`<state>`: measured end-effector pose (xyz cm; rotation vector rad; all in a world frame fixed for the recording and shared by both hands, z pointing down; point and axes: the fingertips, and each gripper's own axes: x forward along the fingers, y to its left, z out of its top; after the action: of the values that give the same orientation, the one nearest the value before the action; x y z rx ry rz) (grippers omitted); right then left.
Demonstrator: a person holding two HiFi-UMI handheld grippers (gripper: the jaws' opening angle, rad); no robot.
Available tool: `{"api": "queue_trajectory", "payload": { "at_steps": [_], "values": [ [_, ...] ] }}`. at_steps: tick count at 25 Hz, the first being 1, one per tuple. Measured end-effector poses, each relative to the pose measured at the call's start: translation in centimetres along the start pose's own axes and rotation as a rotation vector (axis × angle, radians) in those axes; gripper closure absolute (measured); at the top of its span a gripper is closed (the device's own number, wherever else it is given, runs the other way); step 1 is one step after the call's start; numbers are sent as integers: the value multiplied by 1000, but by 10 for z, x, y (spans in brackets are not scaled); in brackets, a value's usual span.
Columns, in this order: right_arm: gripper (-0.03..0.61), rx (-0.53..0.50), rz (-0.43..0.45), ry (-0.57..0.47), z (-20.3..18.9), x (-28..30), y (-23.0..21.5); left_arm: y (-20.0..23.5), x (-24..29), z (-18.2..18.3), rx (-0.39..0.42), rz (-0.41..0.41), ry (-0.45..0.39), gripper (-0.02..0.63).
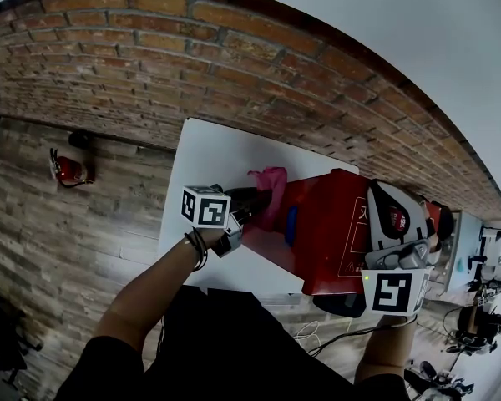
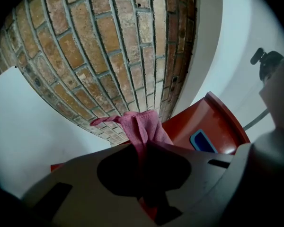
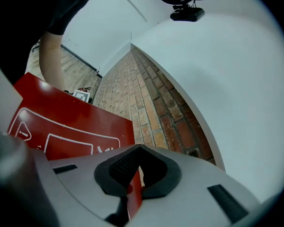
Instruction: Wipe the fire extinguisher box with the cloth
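My left hand-held gripper (image 2: 143, 157) is clamped on the pink cloth (image 2: 142, 126), which bunches up out of the jaws at the left end of the red fire extinguisher box (image 1: 326, 224). My right hand-held gripper (image 3: 130, 176) is closed on a thin red edge at the box's right end. The box sits on a white bench (image 1: 213, 149), with a blue label on the face near the cloth. Beyond is the brick wall (image 1: 234, 65). Well off to the left, a red extinguisher (image 1: 67, 170) lies on the floor.
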<state>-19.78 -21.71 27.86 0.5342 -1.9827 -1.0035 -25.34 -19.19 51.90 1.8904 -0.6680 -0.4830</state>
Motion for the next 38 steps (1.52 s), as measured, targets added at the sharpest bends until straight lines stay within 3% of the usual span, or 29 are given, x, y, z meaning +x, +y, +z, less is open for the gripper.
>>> {"api": "queue_trajectory", "payload": {
  "at_steps": [38],
  "values": [
    [560,22,-9,0,-3,1,1,114,-7,-51,21,173,33,545]
  ]
}}
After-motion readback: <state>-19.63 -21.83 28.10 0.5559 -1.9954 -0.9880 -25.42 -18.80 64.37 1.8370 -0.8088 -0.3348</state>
